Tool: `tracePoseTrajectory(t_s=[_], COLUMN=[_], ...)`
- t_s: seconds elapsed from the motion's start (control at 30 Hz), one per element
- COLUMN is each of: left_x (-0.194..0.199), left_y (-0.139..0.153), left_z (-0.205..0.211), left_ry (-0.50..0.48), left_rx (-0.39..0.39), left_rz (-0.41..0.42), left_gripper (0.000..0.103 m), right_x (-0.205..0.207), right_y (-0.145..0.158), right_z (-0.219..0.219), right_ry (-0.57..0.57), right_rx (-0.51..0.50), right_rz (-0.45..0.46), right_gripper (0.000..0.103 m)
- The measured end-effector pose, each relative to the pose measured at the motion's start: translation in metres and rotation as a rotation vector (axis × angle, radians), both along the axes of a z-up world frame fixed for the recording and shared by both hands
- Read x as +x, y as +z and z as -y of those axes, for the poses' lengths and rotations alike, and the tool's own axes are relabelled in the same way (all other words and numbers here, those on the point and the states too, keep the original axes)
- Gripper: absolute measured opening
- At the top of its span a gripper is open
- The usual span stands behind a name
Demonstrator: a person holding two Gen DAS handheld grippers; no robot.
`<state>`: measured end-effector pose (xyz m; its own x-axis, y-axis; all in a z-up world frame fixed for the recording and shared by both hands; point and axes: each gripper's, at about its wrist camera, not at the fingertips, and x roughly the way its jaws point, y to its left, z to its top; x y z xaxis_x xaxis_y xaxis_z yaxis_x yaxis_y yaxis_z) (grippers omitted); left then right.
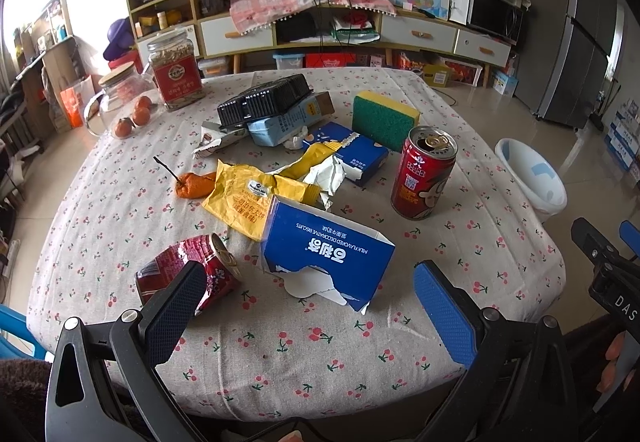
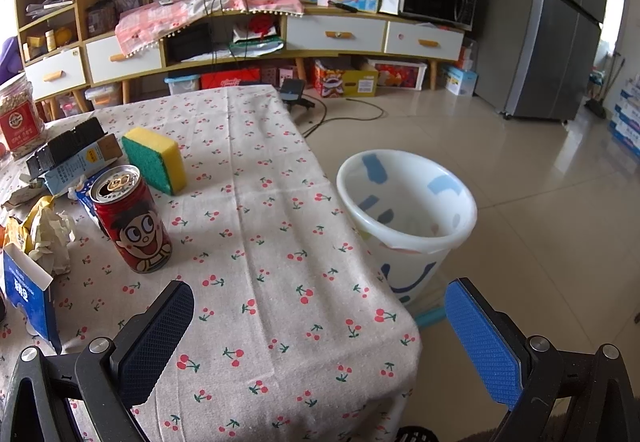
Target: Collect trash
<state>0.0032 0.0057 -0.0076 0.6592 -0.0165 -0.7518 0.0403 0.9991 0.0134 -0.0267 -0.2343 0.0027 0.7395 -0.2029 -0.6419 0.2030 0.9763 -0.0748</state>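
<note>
Left gripper (image 1: 310, 284) gapes empty behind the torn blue cardboard biscuit box (image 1: 326, 248); right gripper (image 2: 320, 306) open, the seemingly empty white plastic bin (image 2: 408, 218) ahead

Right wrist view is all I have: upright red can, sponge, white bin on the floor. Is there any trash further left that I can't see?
Observer: Yes. A crushed can lies on its side near the table's front edge, by the left gripper.
Operator: Is the left gripper holding anything?
Observer: No. It is open, with the torn blue box just ahead of its fingers.
Operator: Anything behind that box?
Observer: A yellow wrapper, and left of it an orange peel with a stem.
Operator: Is the bin in reach of the left side?
Observer: Probably not; in the left wrist view the bin sits past the table's right edge, nearer the right gripper.
</note>
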Motion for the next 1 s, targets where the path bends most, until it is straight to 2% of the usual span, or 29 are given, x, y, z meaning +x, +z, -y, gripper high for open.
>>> tracePoseTrajectory(t_s=[0.27, 0.4, 0.47, 0.6, 0.63, 0.8, 1.0], left_x=[0.005, 0.014, 0.023, 0.045, 0.052, 0.094, 0.140], left_y=[0.001, 0.005, 0.011, 0.026, 0.029, 0.037, 0.037], left_z=[-0.006, -0.019, -0.025, -0.040, -0.044, -0.068, -0.091], left_ry=[-0.001, 0.009, 0.015, 0.027, 0.023, 0.010, 0.035], left_rx=[-0.007, -0.042, -0.026, 0.035, 0.030, -0.019, 0.017], left_rz=[-0.011, -0.027, -0.028, -0.008, -0.014, -0.092, -0.157], left_gripper=[0.103, 0.103, 0.103, 0.103, 0.103, 0.103, 0.103], right_x=[0.002, 0.011, 0.019, 0.046, 0.055, 0.106, 0.162], right_y=[0.005, 0.015, 0.022, 0.040, 0.042, 0.053, 0.058], right_z=[-0.003, -0.001, -0.001, -0.002, -0.003, -0.007, -0.020], right_ry=[0.018, 0.046, 0.064, 0.126, 0.141, 0.210, 0.292], right_rx=[0.002, 0.030, 0.045, 0.077, 0.076, 0.060, 0.103], right_rz=[-0.004, -0.026, -0.035, -0.068, -0.083, -0.178, -0.245], right_gripper=[0.103, 0.103, 0.103, 0.103, 0.103, 0.103, 0.103])
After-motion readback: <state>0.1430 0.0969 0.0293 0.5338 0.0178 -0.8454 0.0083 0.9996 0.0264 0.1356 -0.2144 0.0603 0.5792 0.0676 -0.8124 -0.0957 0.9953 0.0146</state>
